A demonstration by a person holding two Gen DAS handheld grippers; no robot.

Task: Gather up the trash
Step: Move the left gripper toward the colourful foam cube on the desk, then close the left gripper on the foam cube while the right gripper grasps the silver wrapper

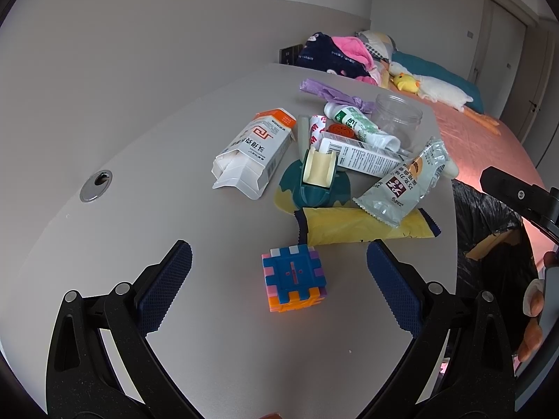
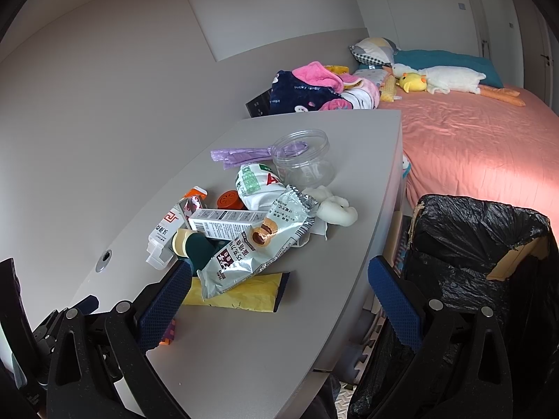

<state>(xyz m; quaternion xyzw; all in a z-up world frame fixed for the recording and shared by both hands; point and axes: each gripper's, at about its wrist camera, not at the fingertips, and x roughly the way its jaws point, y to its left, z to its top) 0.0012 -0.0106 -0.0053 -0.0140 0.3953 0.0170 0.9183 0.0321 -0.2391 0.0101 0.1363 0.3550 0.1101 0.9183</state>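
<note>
A pile of trash lies on the grey table (image 1: 122, 209): a silver snack wrapper (image 1: 401, 188) (image 2: 255, 244), a yellow wrapper (image 1: 363, 227) (image 2: 241, 295), a white-and-orange carton (image 1: 251, 153) (image 2: 167, 230), a white box (image 1: 363, 155) (image 2: 227, 221), a squeezed tube (image 1: 356, 124) and a purple bag (image 1: 328, 94) (image 2: 241, 155). My left gripper (image 1: 279, 274) is open, its jaws on either side of a colourful puzzle cube (image 1: 295, 277). My right gripper (image 2: 279, 295) is open and empty above the table's near right edge. A bin lined with a black bag (image 2: 471, 244) stands right of the table.
A clear plastic jar (image 2: 302, 159), a green tape dispenser (image 1: 316, 174), an orange cap (image 2: 229, 200) and a white crumpled lump (image 2: 335, 206) sit among the trash. A bed (image 2: 471, 146) with clothes and plush toys lies behind. A cable hole (image 1: 96, 185) is at the table's left.
</note>
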